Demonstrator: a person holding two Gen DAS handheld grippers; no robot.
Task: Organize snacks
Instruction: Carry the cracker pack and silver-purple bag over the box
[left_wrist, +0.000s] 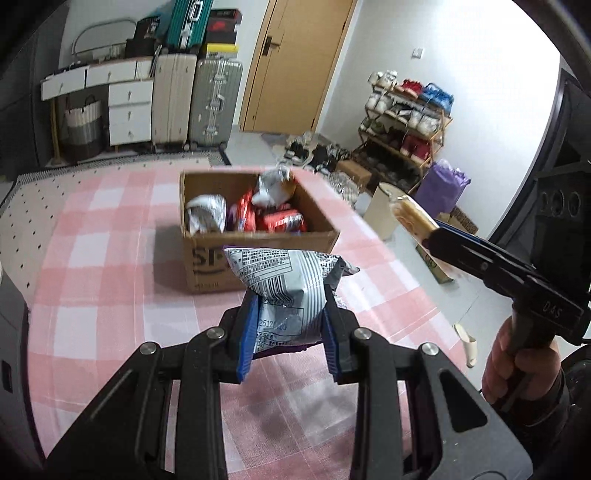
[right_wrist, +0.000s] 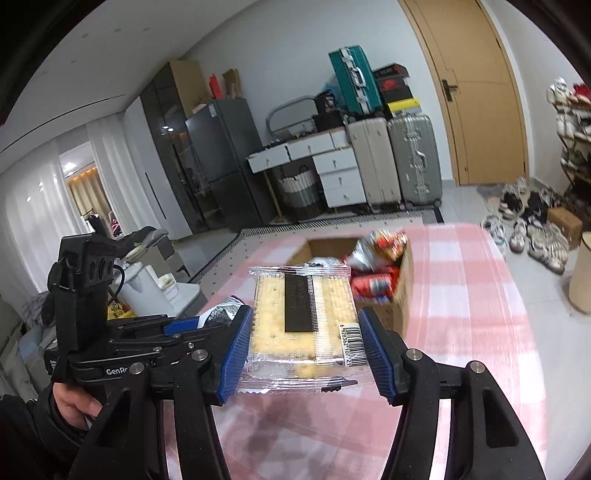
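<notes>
I have the left gripper (left_wrist: 290, 325) clamped on a grey snack bag (left_wrist: 286, 284) and the right gripper (right_wrist: 306, 350) clamped on a cracker pack (right_wrist: 303, 325) — both raised near the cardboard box (left_wrist: 258, 254) on the checked table (left_wrist: 110, 258), ready, I judge, to drop in.

pink checked tablecloth (left_wrist: 110, 236), suitcases (left_wrist: 216, 103), wooden door (left_wrist: 295, 62), shoe rack (left_wrist: 406, 122)

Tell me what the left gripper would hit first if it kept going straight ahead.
Probably the near wall of the cardboard box. The left gripper, shut on a silver snack bag, points straight at it, though depth is hard to judge.
</notes>
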